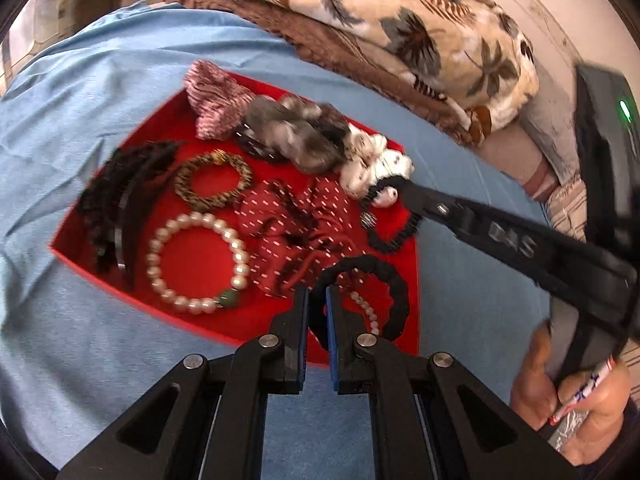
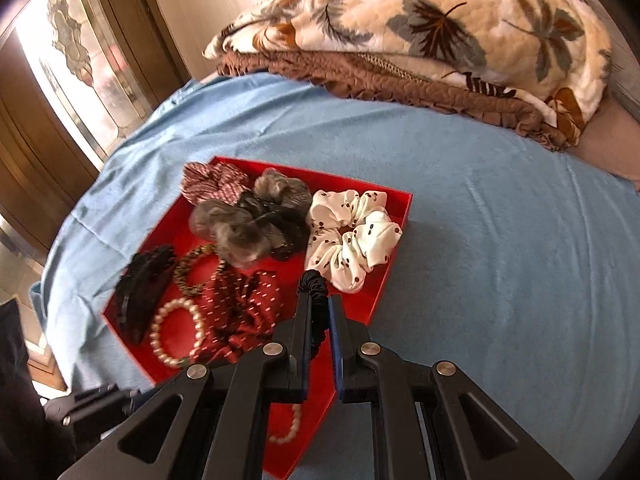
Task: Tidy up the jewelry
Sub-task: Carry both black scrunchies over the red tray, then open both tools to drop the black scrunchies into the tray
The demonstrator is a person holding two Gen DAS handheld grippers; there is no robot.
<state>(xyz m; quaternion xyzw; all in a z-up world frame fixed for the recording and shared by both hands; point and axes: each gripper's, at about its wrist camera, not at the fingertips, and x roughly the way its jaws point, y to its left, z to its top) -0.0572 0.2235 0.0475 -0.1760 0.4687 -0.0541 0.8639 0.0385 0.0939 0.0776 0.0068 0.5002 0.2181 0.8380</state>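
A: What is seen at the left of the shallow red tray on the light blue bedsheet?

B: A black lace hair clip is laid there, with a white pearl bead bracelet beside it and a dark red dotted scrunchie further right.

A: And the left gripper?

B: Its fingers are clenched on a black fabric hair tie at the tray's near edge.

A: The right gripper?

B: Its fingers are clamped on a black ribbed elastic band, held just in front of the white cherry-print scrunchie. The band seems lifted off the tray, though the blur leaves that uncertain.

A: Behind the tray?

B: A cream leaf-patterned blanket is piled on the bed.
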